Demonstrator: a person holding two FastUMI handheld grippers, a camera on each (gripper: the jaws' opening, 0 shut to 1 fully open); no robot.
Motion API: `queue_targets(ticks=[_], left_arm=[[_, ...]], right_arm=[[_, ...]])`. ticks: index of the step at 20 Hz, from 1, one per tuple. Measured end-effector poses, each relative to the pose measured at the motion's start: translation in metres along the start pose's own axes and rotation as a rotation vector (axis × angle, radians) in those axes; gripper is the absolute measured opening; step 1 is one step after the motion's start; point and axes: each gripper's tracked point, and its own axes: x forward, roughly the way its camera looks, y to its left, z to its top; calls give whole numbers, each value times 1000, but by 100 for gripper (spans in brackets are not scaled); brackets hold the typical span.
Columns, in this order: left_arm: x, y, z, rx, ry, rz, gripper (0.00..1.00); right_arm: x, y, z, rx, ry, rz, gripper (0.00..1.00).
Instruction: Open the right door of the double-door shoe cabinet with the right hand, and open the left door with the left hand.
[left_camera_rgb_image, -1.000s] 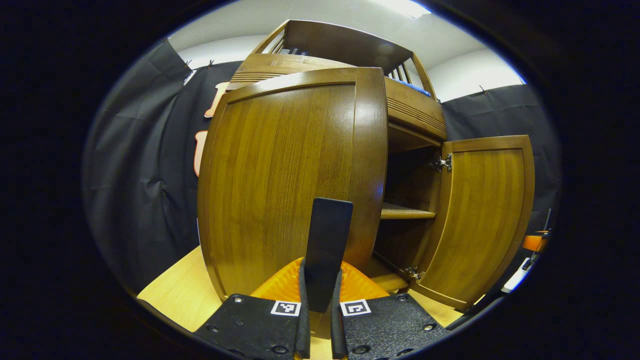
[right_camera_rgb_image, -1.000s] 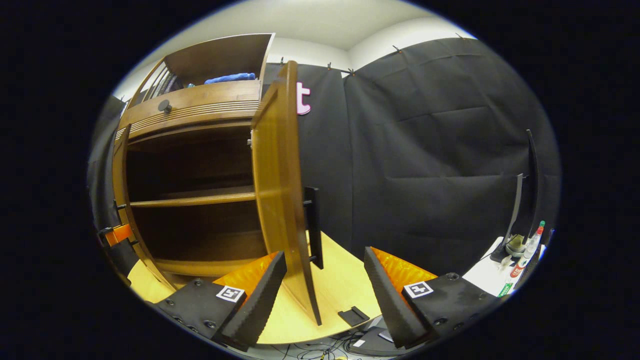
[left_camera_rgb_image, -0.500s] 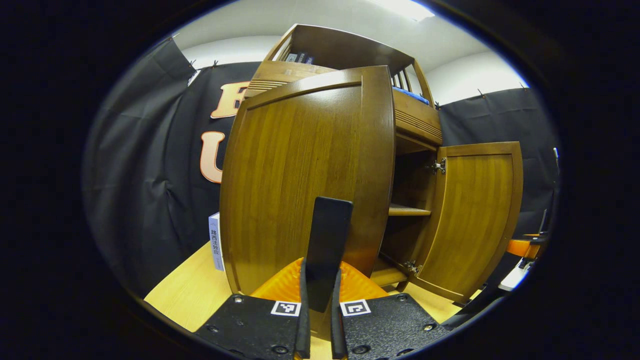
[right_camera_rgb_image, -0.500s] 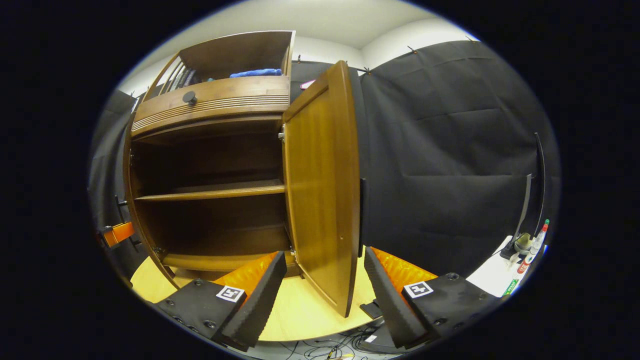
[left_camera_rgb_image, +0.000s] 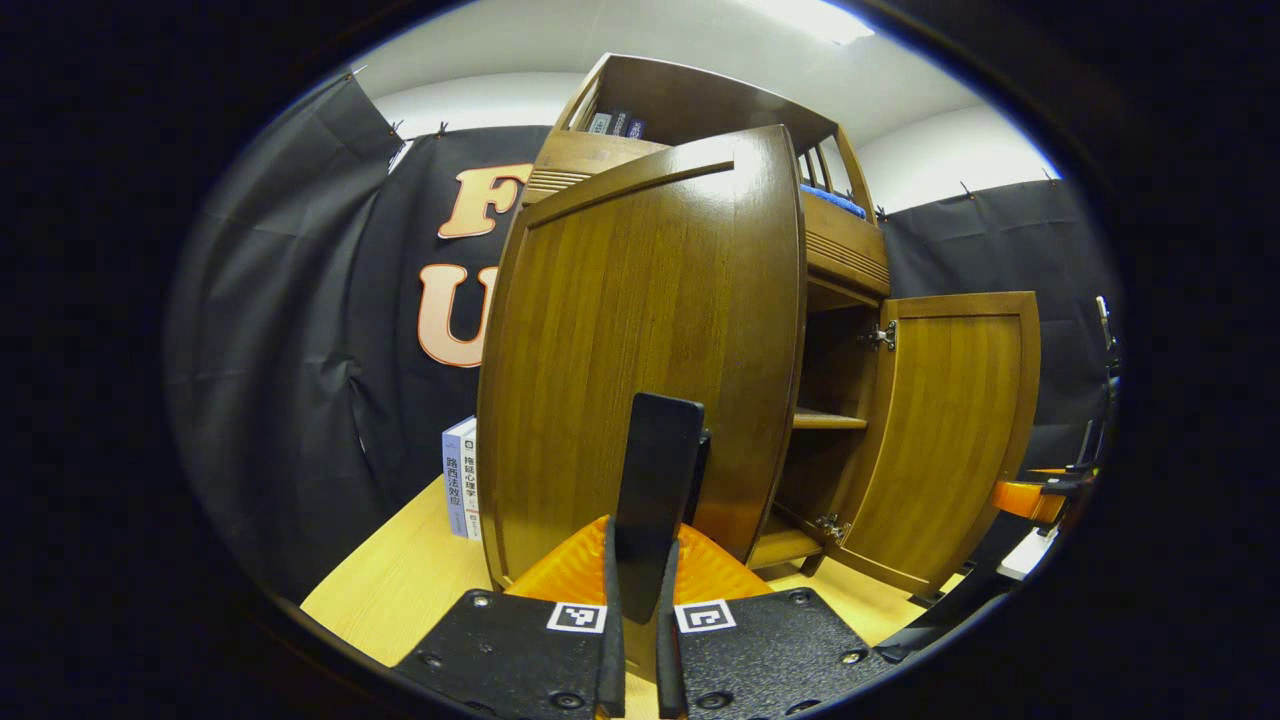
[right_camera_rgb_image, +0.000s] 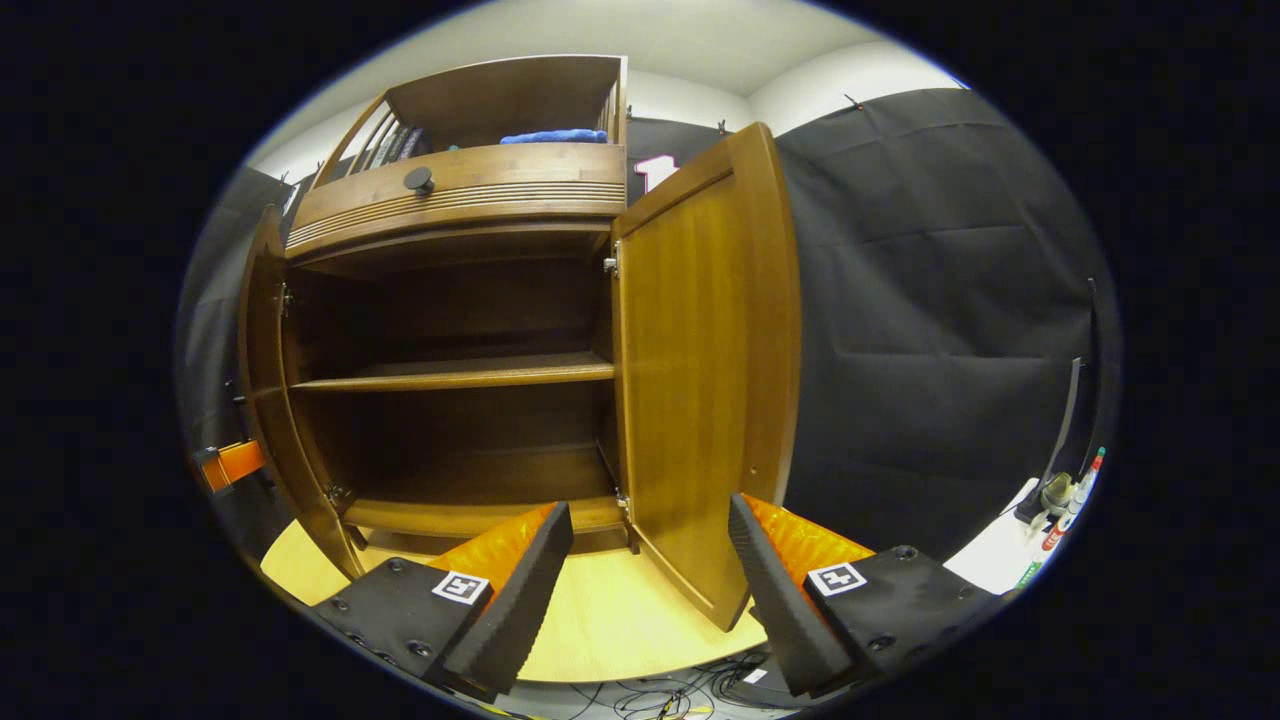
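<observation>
The left gripper (left_camera_rgb_image: 637, 560) has its two black fingers pressed together on the black handle (left_camera_rgb_image: 655, 490) of the left door (left_camera_rgb_image: 640, 340), which rises upright between them in the left gripper view. The right gripper (right_camera_rgb_image: 650, 560) stands with its fingers wide apart, holding nothing, its tips just short of the lower edge of the right door (right_camera_rgb_image: 705, 360).

The shoe cabinet (right_camera_rgb_image: 460, 200) stands on a pale wooden table (right_camera_rgb_image: 590, 620). In the right gripper view both doors are swung out from the front: the left door shows edge-on at the far left, the right door hangs angled toward the camera on its hinges (right_camera_rgb_image: 610, 265). Between them the dark interior lies open, with one shelf (right_camera_rgb_image: 450, 372) across the middle.

In the left gripper view the left door's outer face looms close, its free edge near the cabinet's opening. Two books (left_camera_rgb_image: 460, 480) stand just beside its hinge side, against the black cloth wall (left_camera_rgb_image: 300, 350). A blue cloth (right_camera_rgb_image: 555, 136) lies on the upper rack above a drawer with a round knob (right_camera_rgb_image: 418, 180).
</observation>
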Motion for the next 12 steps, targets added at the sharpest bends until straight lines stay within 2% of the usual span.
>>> queue_targets(ticks=[4,12], left_arm=[[-19,23,4,-15,7,45,11],[-47,86,12,18,4,153,4]], right_arm=[[5,23,2,-21,-6,38,94],[11,70,-2,-26,7,110,94]])
